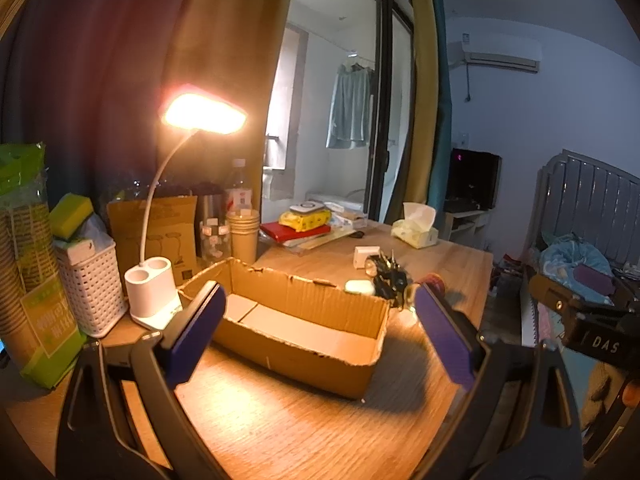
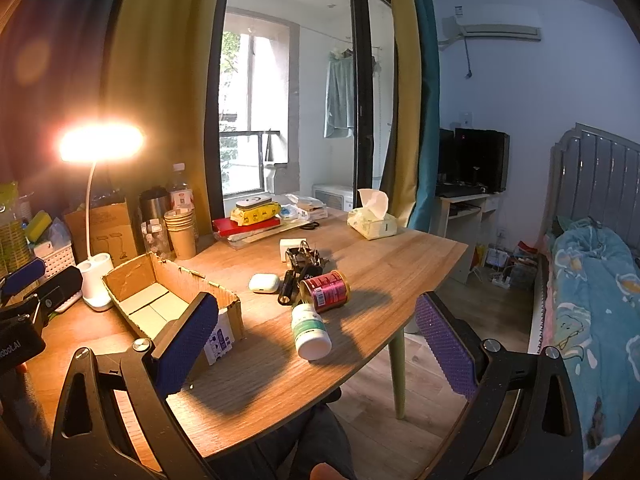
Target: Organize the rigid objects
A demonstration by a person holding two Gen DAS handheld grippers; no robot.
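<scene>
The white pill bottle [image 2: 311,330] lies on its side on the wooden worktop [image 2: 376,264], just beside a red tin [image 2: 326,291], a white earbud case [image 2: 264,283] and a tangle of black clips [image 2: 305,260]. Nothing seems sorted yet; the open, rough-edged cardboard box [image 1: 304,320] looks like the bin. The right tool [image 2: 316,344] hangs spread wide and empty, and the left tool [image 1: 316,332] likewise. Next likely comes closing on the smooth, rolling bottle.

The box [image 1: 304,332] is brown, the can [image 2: 326,291] red. The bottle [image 2: 310,330] is white with a green band; the pads [image 2: 188,344] are blue and dimpled.
</scene>
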